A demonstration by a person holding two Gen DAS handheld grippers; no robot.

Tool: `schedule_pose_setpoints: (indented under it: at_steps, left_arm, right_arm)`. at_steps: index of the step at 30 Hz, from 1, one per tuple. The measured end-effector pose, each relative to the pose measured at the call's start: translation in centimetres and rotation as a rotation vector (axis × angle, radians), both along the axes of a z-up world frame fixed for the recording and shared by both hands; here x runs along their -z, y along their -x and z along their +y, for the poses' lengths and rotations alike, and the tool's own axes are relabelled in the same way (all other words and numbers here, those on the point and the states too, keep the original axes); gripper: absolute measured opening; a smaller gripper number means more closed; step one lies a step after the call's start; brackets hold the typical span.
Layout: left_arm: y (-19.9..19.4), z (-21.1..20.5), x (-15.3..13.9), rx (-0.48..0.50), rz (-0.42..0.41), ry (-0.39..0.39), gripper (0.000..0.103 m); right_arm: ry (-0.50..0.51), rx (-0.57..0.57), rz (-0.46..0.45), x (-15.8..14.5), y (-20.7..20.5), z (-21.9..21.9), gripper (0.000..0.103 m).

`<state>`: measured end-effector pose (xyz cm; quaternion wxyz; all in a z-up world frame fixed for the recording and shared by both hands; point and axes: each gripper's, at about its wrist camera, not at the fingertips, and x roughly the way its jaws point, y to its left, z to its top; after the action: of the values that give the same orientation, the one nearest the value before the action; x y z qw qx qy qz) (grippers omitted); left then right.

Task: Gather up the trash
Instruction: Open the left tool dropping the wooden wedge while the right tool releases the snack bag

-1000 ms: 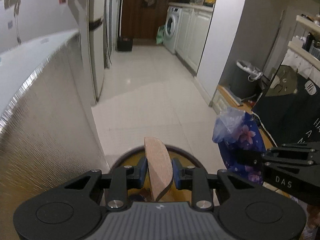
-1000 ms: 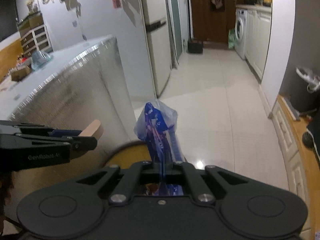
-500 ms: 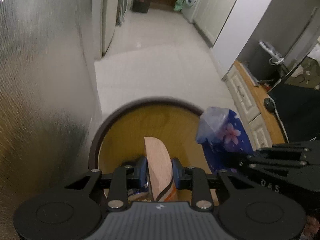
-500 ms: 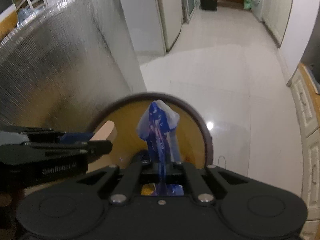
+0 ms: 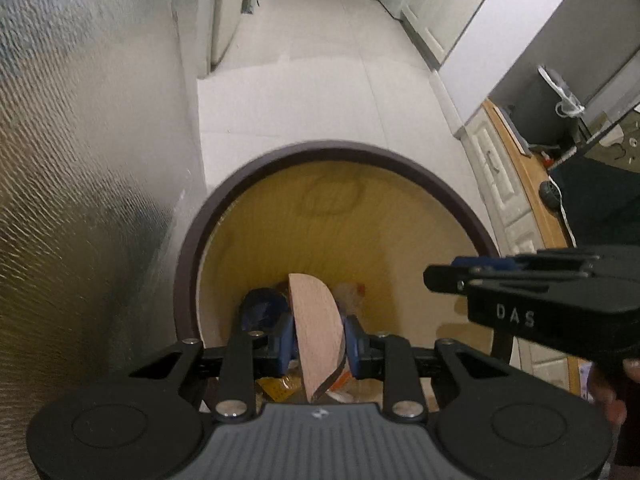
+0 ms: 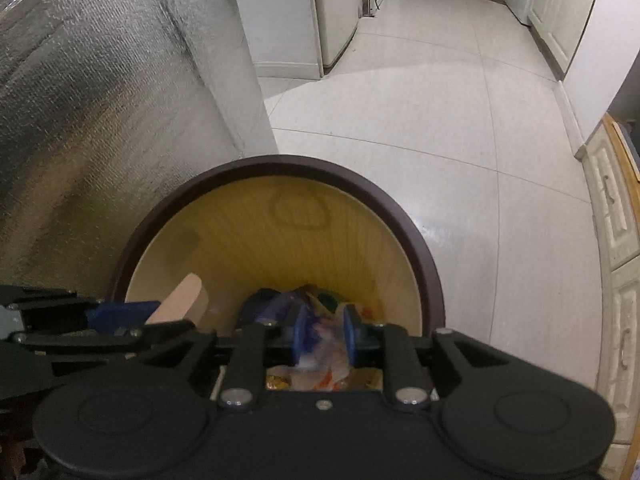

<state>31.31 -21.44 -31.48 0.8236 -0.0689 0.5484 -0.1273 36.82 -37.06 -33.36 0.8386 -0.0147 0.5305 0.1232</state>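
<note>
A round bin with a dark brown rim point(image 5: 332, 152) point(image 6: 280, 162) and a yellow inner wall stands right below both grippers. My left gripper point(image 5: 318, 340) point(image 6: 120, 316) is shut on a half-round wooden piece point(image 5: 316, 320) point(image 6: 184, 296), held upright over the bin's near side. My right gripper point(image 6: 323, 336) point(image 5: 440, 278) hangs over the bin with its jaws opening. The blue flowered plastic bag point(image 6: 316, 344) shows blurred between and below the pads, loose from them. A blue wrapper point(image 5: 262, 310) and other trash point(image 6: 320, 296) lie at the bin's bottom.
A counter side clad in silver foil point(image 5: 80, 160) rises just left of the bin. White floor tiles point(image 6: 460, 140) stretch ahead to a fridge point(image 6: 332, 12). White drawers with a wooden top point(image 6: 612, 240) stand at the right. A person's hand point(image 5: 616, 392) grips the right tool.
Both grippers dropped and tilted down over the bin. The right jaws parted and the blue bag, held upright before, slipped down out of them. The left still grips the wooden piece.
</note>
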Motion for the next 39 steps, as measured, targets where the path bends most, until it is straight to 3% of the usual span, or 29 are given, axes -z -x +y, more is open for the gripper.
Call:
schedule_pose_setpoints:
  at_steps: [3,8,19,24,31,39]
  left_arm:
    - [0.0,-0.3,0.4,0.018,0.027,0.014,0.033]
    - [0.2,-1.0,0.6,0.05,0.054,-0.008,0.066]
    - [1.1,-1.6,-0.7,0.09,0.049,-0.039,0.083]
    - [1.5,-1.3,-1.7,0.092,0.037,-0.054,0.084]
    - [2.4,-0.8,-3.1,0.085,0.015,-0.076,0.094]
    - [3.9,0.5,-4.2,0.07,0.003,-0.096,0.101]
  right_arm:
    - [-0.001,0.0,0.009,0.1,-0.1,-0.2,0.026]
    - [-0.009,-0.004,0.024,0.4,-0.1,-0.3,0.031]
    - [-0.029,-0.028,0.019,-1.0,1.6,-0.6,0.038]
    - [-0.029,-0.034,0.006,-2.0,2.6,-0.7,0.041]
    - [-0.017,-0.037,-0.018,-3.8,4.0,-0.9,0.047]
    - [0.003,-0.032,-0.039,-5.2,5.9,-1.4,0.061]
